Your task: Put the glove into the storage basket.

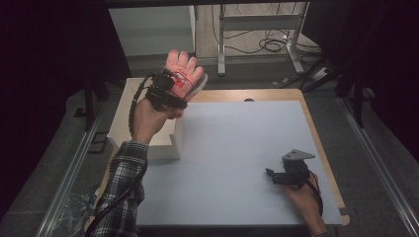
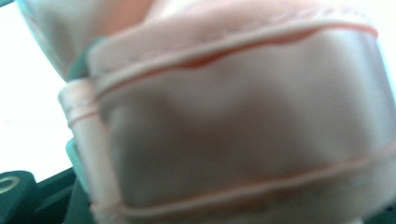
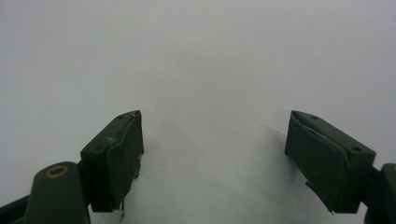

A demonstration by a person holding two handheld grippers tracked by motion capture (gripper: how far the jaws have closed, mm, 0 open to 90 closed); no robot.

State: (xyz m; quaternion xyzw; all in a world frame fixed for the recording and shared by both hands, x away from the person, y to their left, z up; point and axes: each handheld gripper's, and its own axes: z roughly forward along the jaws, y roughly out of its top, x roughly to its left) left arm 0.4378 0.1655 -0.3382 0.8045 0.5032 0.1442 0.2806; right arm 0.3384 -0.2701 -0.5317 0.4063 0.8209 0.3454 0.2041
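Left hand-held gripper (image 1: 170, 88) is up in the air above the white box (image 1: 148, 123), clamped on a pink glove (image 1: 185, 71) w/ red stitching; glove fingers point up and away. In the left gripper view the glove (image 2: 243, 121) sits right against the lens, blurred, so can't see how much fabric is between the jaws.

Right hand-held gripper (image 1: 276, 176) rests low on the surface (image 1: 227, 148), well to the right of the box and nearer the person. Jaws stand wide apart w/ nothing between them, just bare grey surface (image 3: 210, 60) ahead.

Risks, as I judge them: the glove is soft and floppy, so if the grip is only on a thin edge it could slide out and drop, maybe missing the box and landing beside it. Also the left cable loops close by the box rim; a quick swing might snag it. Right side is too far off to catch anything that falls.
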